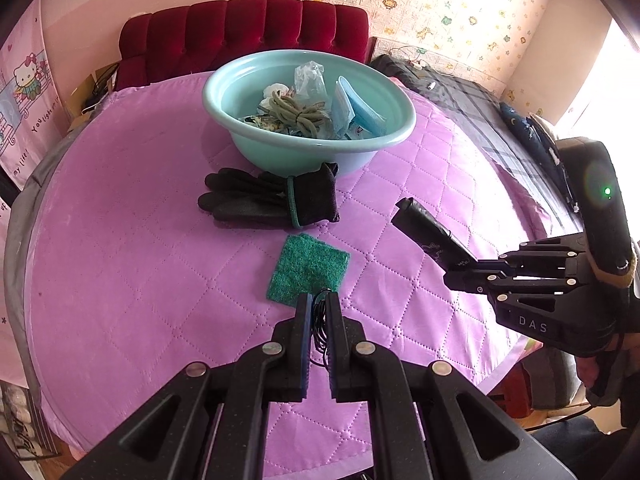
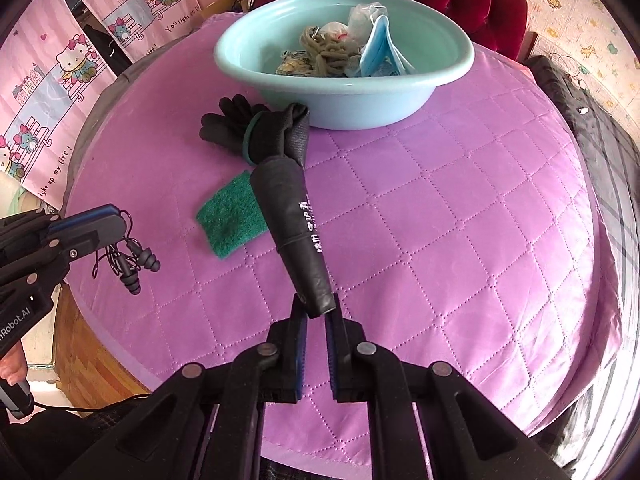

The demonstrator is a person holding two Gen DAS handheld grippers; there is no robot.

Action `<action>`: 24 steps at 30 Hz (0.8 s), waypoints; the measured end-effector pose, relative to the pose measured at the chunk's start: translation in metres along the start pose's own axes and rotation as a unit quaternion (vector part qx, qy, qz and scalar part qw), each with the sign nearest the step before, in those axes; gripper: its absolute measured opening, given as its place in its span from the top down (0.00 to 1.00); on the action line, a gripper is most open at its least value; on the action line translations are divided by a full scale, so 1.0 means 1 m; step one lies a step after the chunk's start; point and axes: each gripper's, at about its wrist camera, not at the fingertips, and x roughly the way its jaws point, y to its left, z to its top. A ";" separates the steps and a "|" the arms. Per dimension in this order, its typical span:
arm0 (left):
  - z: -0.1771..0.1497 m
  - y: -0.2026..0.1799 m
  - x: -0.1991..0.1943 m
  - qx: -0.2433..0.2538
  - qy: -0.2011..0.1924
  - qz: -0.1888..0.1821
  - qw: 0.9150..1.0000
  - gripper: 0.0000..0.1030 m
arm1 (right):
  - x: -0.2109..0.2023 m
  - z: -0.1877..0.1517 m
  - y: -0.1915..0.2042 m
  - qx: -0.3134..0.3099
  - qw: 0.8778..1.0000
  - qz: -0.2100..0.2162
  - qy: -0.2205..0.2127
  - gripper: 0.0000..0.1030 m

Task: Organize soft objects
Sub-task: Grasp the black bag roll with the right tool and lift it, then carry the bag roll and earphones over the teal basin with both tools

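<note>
Left gripper (image 1: 319,300) clamped on tangled black earphones (image 2: 128,258), dangling clear of purple quilt (image 1: 160,280). Right gripper (image 2: 316,308) clamped on end of rolled black pouch (image 2: 296,216), lifted off quilt. Remaining on quilt: green scrub pad (image 1: 306,272), black gloves (image 1: 272,200) touching teal basin (image 1: 392,136) already loaded with cord, masks, plastic.

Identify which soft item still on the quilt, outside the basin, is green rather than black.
The green scouring pad, lying flat nearest the grippers. The gloves beside the basin are black; the other black items are gripper-held.
</note>
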 end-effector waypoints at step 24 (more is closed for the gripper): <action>0.038 -0.009 -0.031 0.021 -0.040 -0.004 0.999 0.94 | -0.053 0.027 -0.009 0.027 0.998 0.005 -0.062 0.93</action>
